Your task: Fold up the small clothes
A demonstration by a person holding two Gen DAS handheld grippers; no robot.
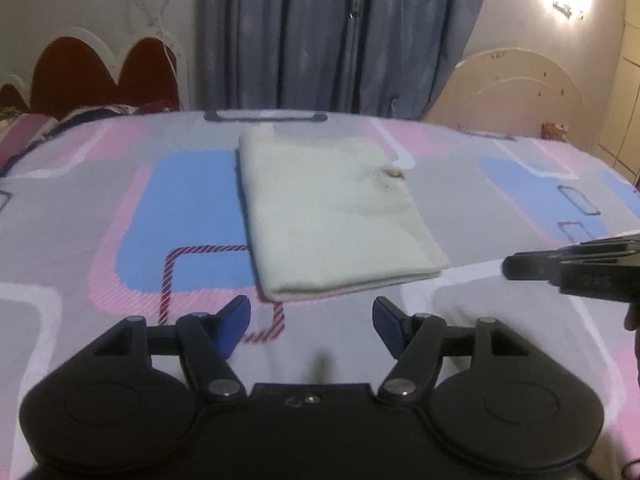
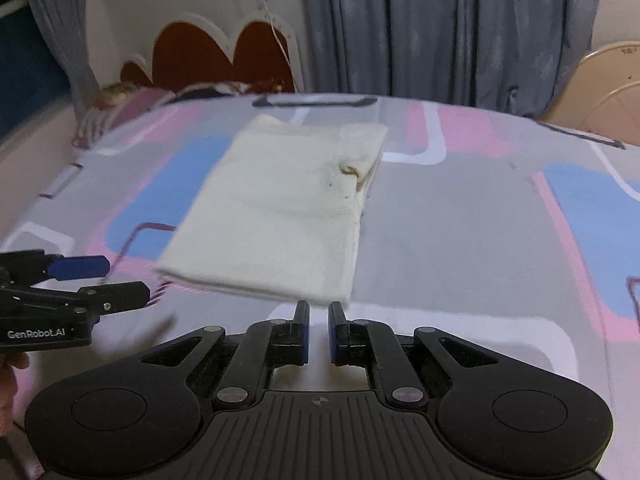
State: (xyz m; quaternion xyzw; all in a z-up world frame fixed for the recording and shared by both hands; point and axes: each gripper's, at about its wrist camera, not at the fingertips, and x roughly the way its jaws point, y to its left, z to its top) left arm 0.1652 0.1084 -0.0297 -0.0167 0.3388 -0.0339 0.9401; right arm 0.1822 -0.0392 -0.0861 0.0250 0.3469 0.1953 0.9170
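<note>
A cream garment (image 1: 332,212) lies folded into a flat rectangle on the patterned bedsheet (image 1: 100,200); it also shows in the right wrist view (image 2: 280,212). A small brownish mark sits near its right edge. My left gripper (image 1: 311,326) is open and empty, just short of the garment's near edge. My right gripper (image 2: 319,328) has its fingers nearly together with a narrow gap and nothing between them, just short of the garment's near right corner. Each gripper shows from the side in the other's view, the right one (image 1: 516,266) and the left one (image 2: 124,280).
The bedsheet (image 2: 460,220) has pink, blue, grey and white blocks. A red and white headboard (image 1: 92,72) and bedding stand at the back left. Grey curtains (image 1: 340,32) hang behind. A cream headboard (image 1: 520,92) stands at the back right.
</note>
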